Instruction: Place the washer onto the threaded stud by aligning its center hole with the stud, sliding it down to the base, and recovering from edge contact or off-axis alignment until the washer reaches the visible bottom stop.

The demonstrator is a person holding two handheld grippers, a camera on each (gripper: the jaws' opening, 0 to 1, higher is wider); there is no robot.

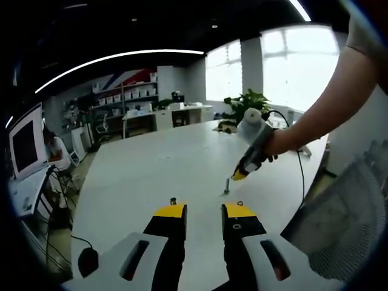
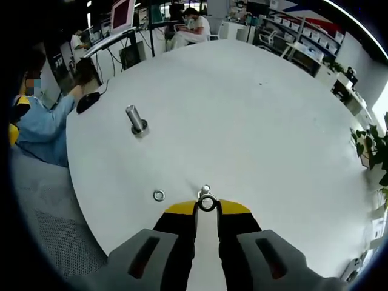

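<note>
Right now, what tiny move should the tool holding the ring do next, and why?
Probably nudge the right tool forward a little, then ease it down. It is shut on the washer, and the threaded stud shows just beyond the ring, not through its hole, so they seem not yet lined up.
</note>
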